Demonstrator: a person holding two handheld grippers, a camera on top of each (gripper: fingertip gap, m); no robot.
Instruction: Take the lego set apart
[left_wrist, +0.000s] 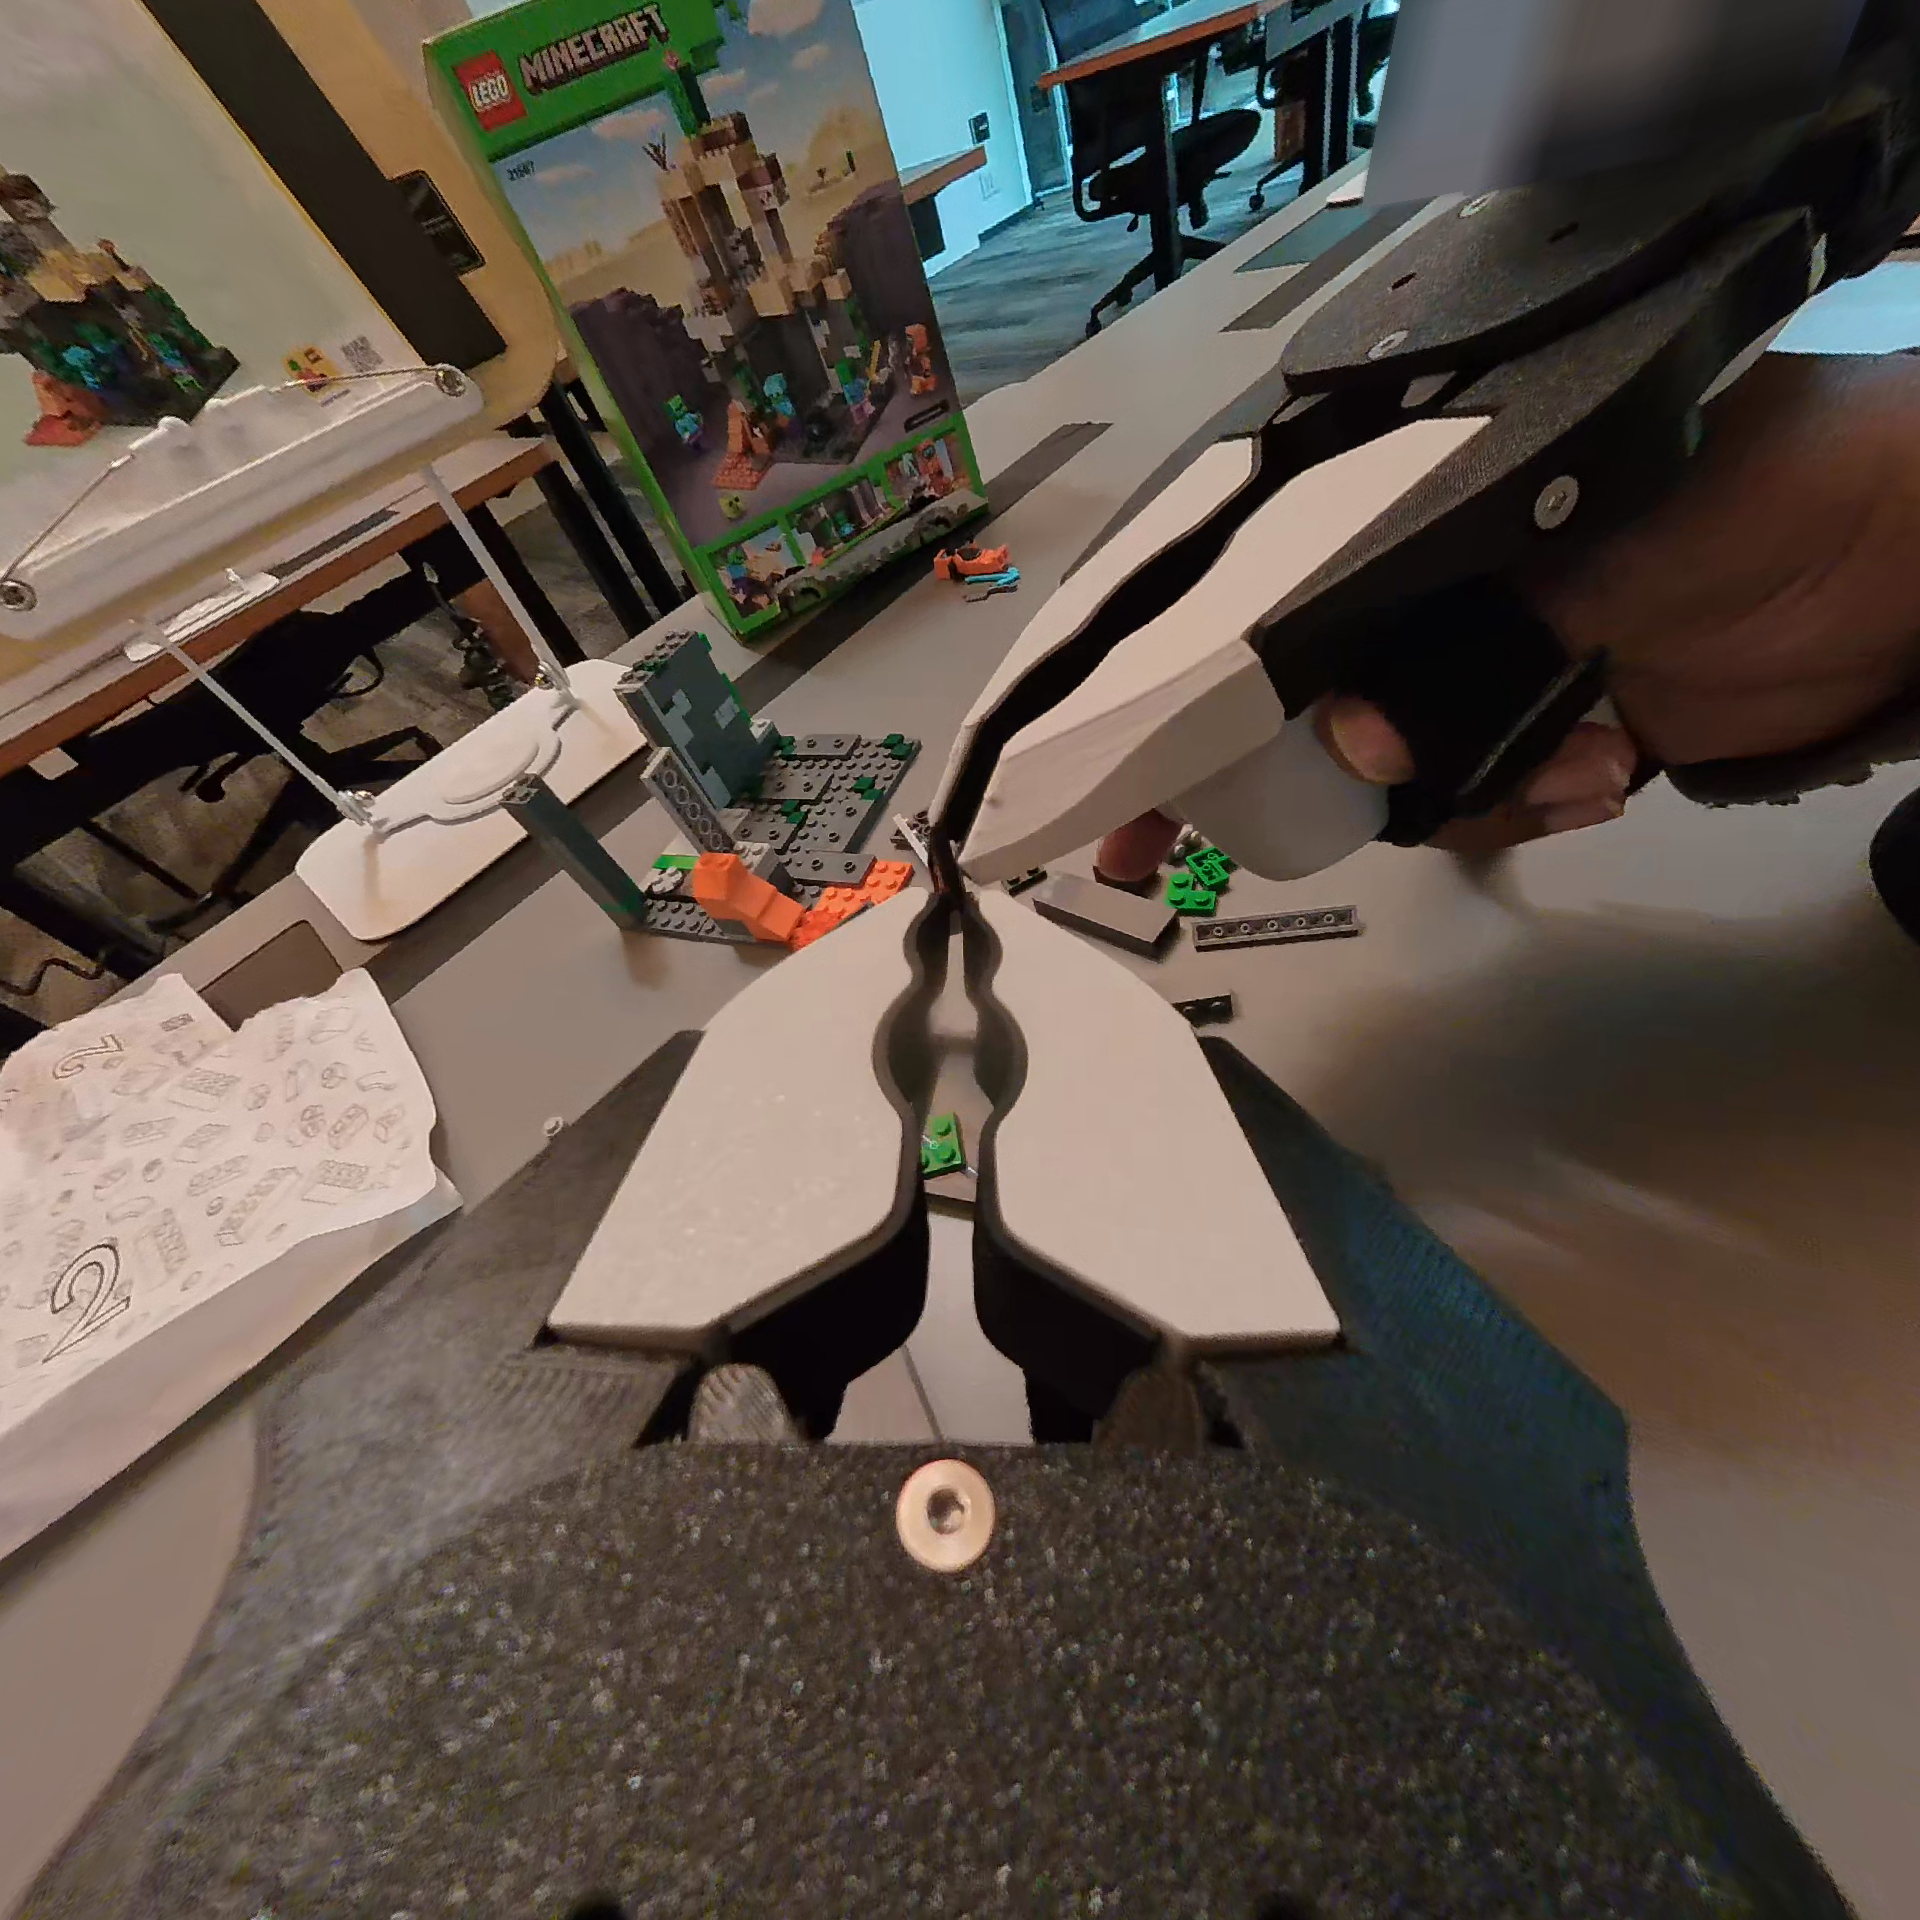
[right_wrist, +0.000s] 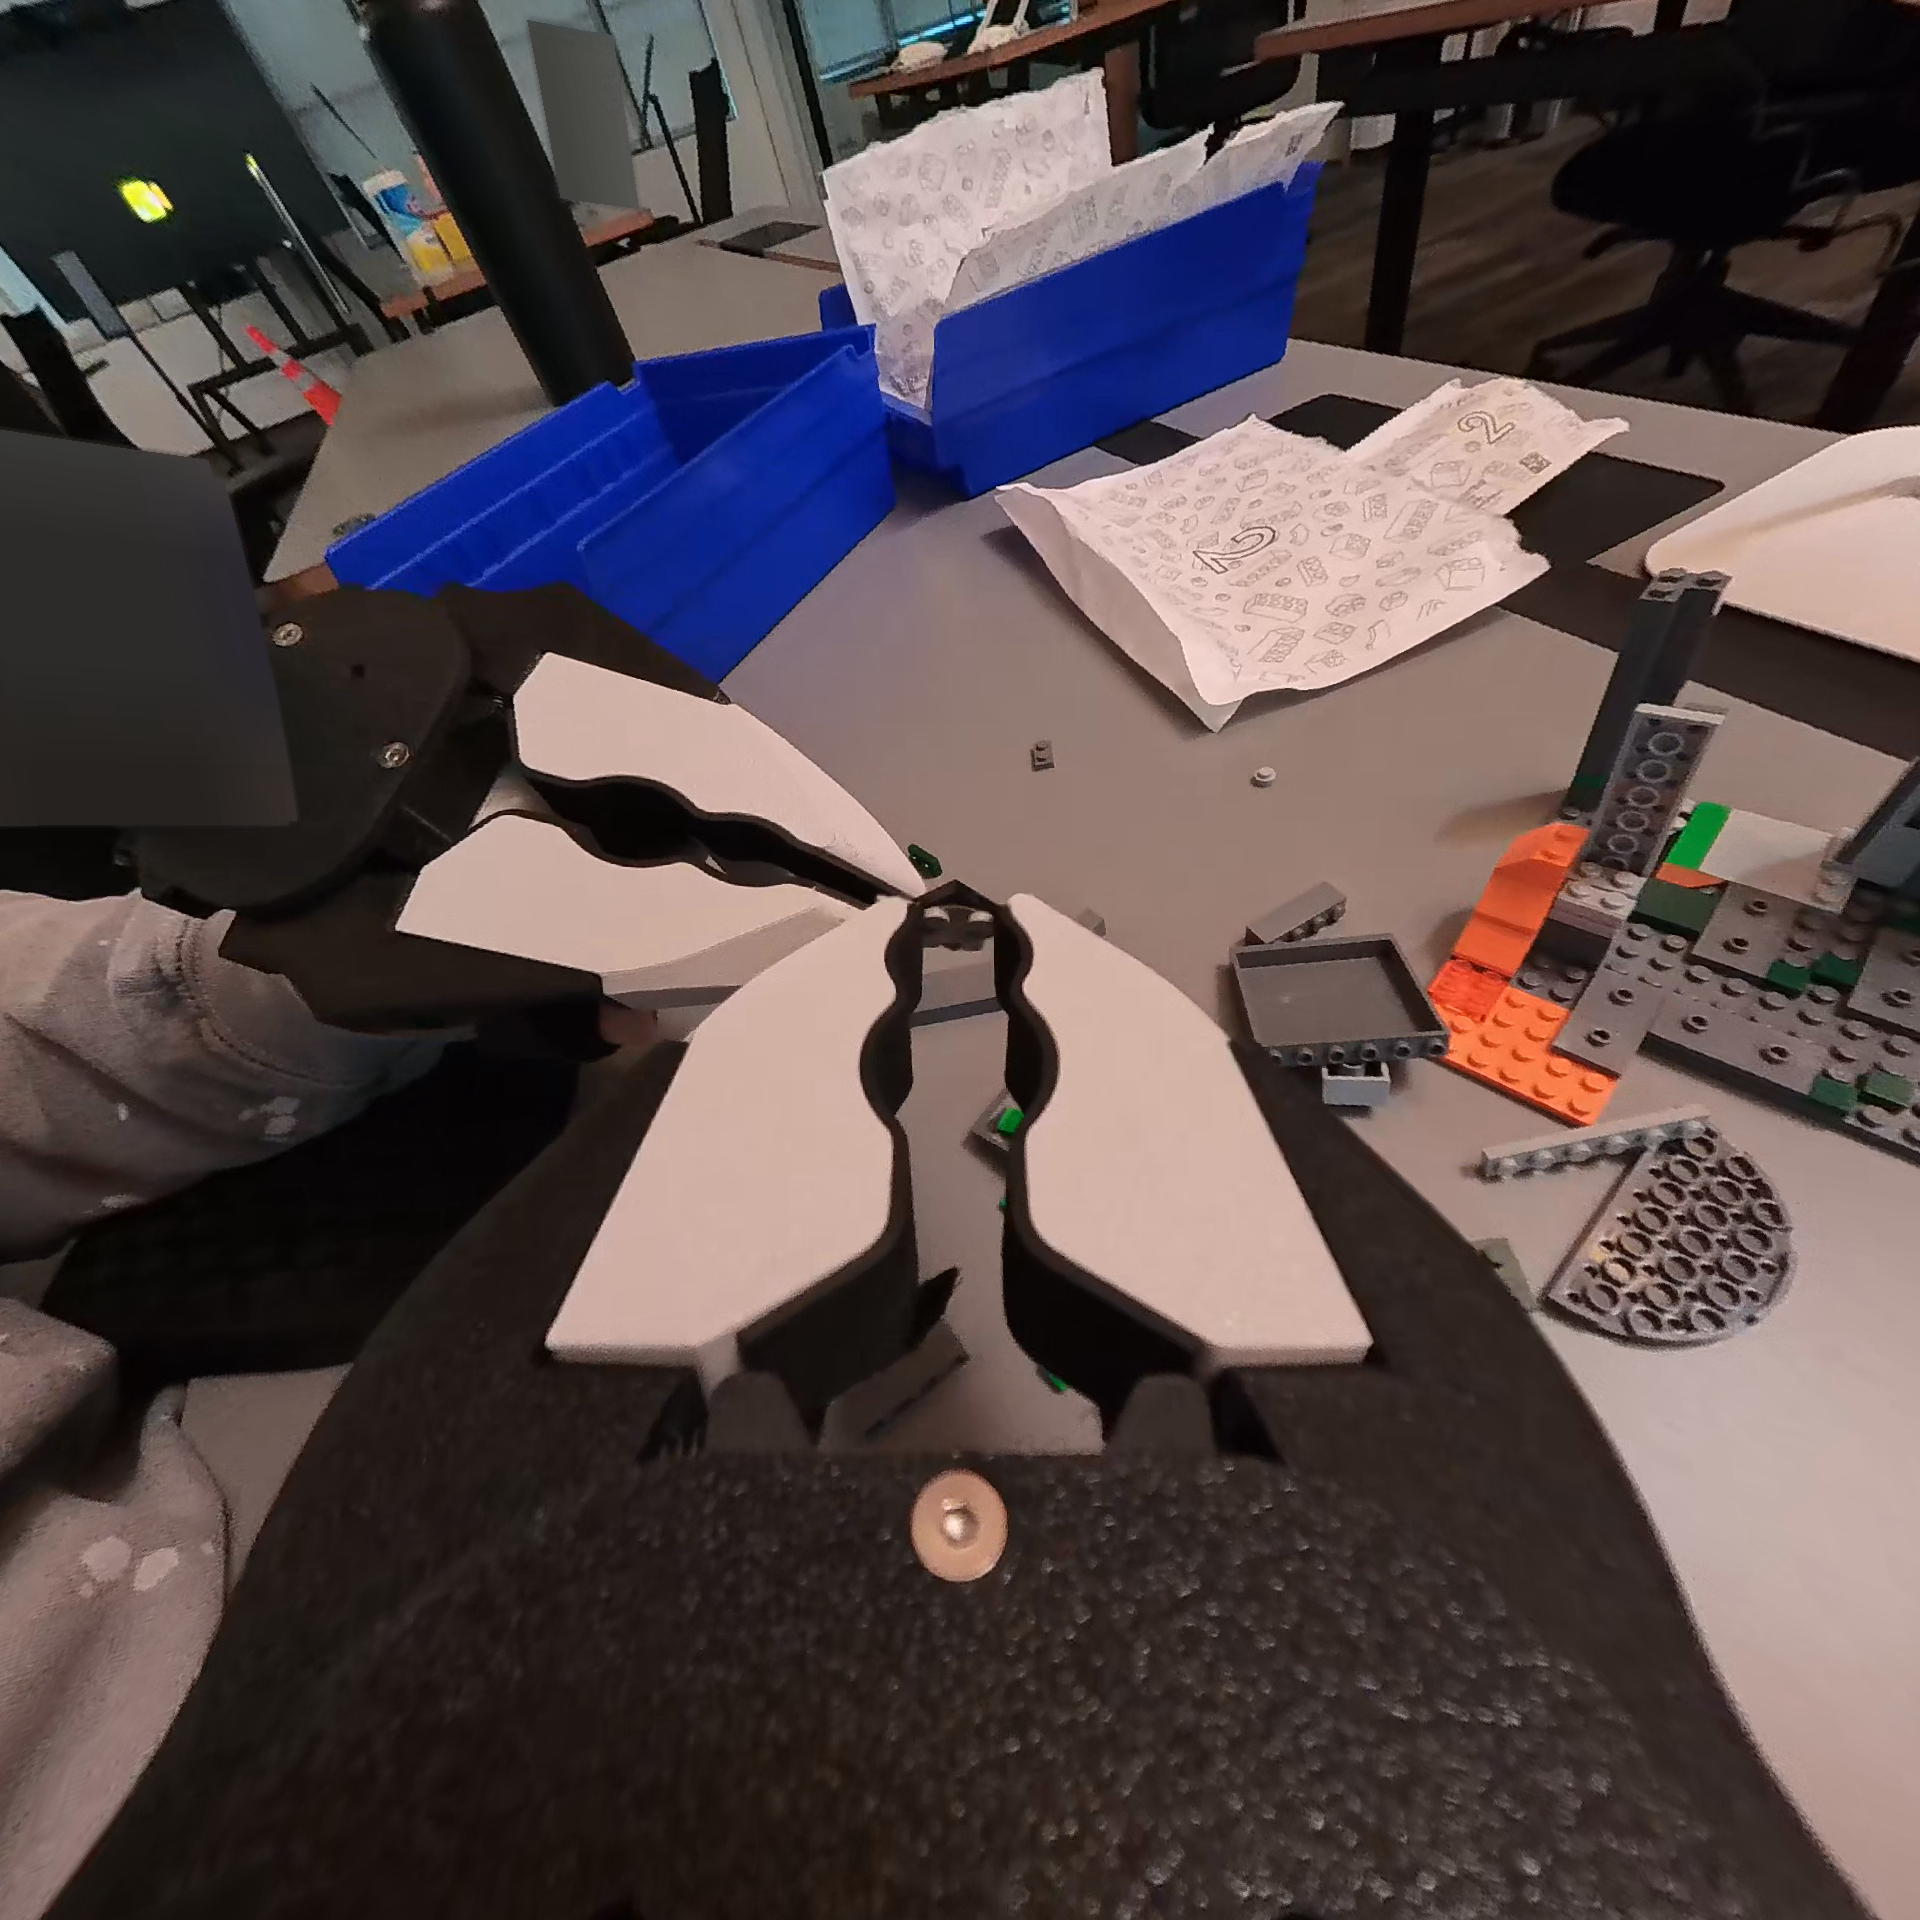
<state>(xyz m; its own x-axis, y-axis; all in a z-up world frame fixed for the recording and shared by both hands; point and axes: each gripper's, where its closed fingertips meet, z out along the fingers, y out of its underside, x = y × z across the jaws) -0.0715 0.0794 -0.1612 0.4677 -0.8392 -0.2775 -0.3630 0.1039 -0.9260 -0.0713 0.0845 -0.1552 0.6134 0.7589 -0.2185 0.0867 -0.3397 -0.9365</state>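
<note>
Both grippers meet tip to tip above the grey table. My right gripper is shut on a small grey studded piece. My left gripper is shut on the same small piece from the opposite side; here it is a thin dark sliver. The right gripper comes in from the upper right in the left wrist view. The left gripper comes in from the left in the right wrist view. The partly dismantled lego build, a grey baseplate with orange parts and dark pillars, sits just beyond; it also shows at right.
Loose pieces lie around: a dark tile, a long grey plate, green bits, a grey square frame, a half-round plate. The lego box, a white booklet stand, paper bags and blue bins stand farther off. Left and right tips are no more than a few centimetres apart. The dark tile is about 15 cm from both grippers' fingertips.
</note>
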